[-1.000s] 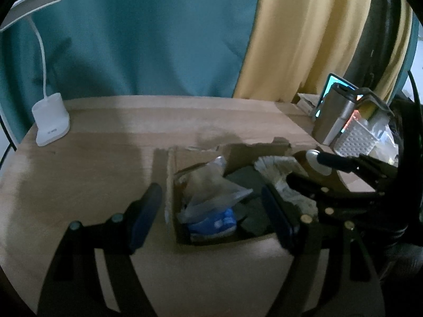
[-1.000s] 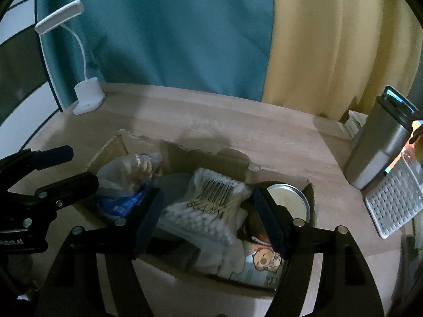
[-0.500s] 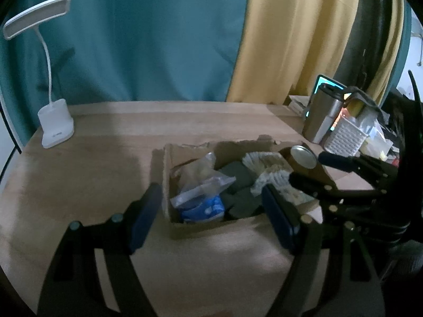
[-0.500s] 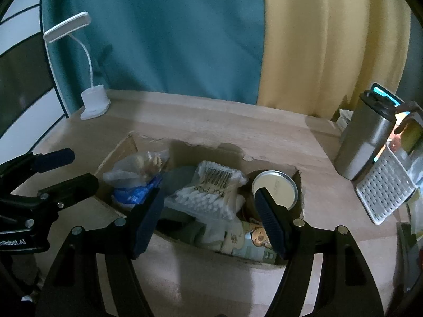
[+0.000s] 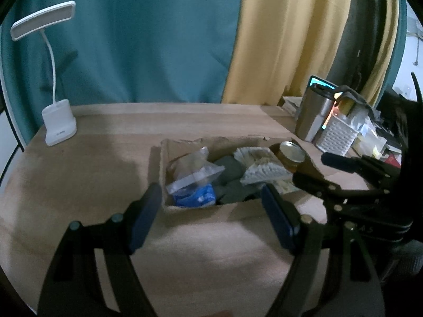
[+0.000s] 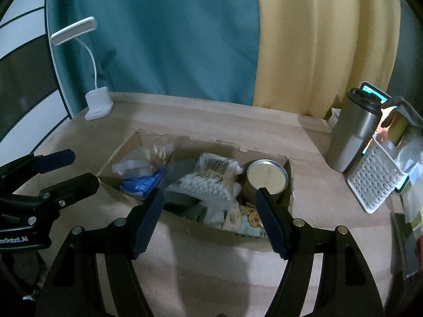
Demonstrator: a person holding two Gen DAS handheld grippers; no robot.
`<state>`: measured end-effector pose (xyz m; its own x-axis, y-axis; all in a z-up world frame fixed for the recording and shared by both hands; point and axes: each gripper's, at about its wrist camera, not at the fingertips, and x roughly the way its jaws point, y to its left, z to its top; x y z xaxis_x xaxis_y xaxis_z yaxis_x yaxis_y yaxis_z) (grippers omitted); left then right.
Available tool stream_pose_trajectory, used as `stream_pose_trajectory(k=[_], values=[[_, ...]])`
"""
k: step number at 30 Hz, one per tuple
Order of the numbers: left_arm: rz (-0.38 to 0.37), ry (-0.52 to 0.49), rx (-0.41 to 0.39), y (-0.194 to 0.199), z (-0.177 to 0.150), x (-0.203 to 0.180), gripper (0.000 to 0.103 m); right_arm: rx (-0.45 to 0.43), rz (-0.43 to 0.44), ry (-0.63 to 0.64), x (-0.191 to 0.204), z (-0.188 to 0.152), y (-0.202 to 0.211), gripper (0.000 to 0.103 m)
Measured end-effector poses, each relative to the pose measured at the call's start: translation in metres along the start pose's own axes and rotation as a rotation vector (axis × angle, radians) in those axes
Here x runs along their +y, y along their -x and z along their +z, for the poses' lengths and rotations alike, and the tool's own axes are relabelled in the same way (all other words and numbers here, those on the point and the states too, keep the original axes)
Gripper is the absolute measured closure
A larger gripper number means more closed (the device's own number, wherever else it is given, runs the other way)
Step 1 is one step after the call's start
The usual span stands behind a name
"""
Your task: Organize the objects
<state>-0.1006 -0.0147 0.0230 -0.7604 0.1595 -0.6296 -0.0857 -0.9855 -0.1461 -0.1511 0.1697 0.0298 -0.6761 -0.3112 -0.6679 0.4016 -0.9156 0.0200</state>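
I hold my left tool [image 5: 210,211] above the pale wooden counter [image 5: 79,185], its two blue-padded fingers spread with nothing between them. My right tool [image 6: 208,216] hangs the same way, fingers apart and empty, just short of the near wall of the torn brown cardboard box [image 6: 124,146] that sits in the middle of the counter.

Inside the box, at its left end, lies a crumpled clear plastic bag [image 5: 194,170] over a blue packet [image 5: 195,198]. Beside them is a dark grey folded cloth [image 5: 230,166], then a clear pack of white cotton swabs [image 6: 208,182]. At the right end stands a brown jar with a round silver lid [image 6: 267,175], and a printed cartoon pouch [image 6: 248,218] leans against the near wall.

A white gooseneck desk lamp [image 6: 97,103] stands at the far left of the counter. To the right, apart from the box, a steel tumbler with a black lid [image 6: 351,134] stands beside a white perforated plastic basket [image 6: 372,179].
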Motion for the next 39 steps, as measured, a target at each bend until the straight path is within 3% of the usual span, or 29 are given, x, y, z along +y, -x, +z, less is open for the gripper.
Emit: stream_pose_trajectory(k=[25,39], values=[[-0.027,-0.013,-0.010,0.032,-0.030,-0.018,0.024,-0.033,-0.019,-0.011,0.009,-0.032,0.046,0.029],[0.007,0.017,-0.007,0.050,-0.051,-0.012,0.024,-0.039,-0.001,-0.039,0.018,-0.051,0.069,0.029]])
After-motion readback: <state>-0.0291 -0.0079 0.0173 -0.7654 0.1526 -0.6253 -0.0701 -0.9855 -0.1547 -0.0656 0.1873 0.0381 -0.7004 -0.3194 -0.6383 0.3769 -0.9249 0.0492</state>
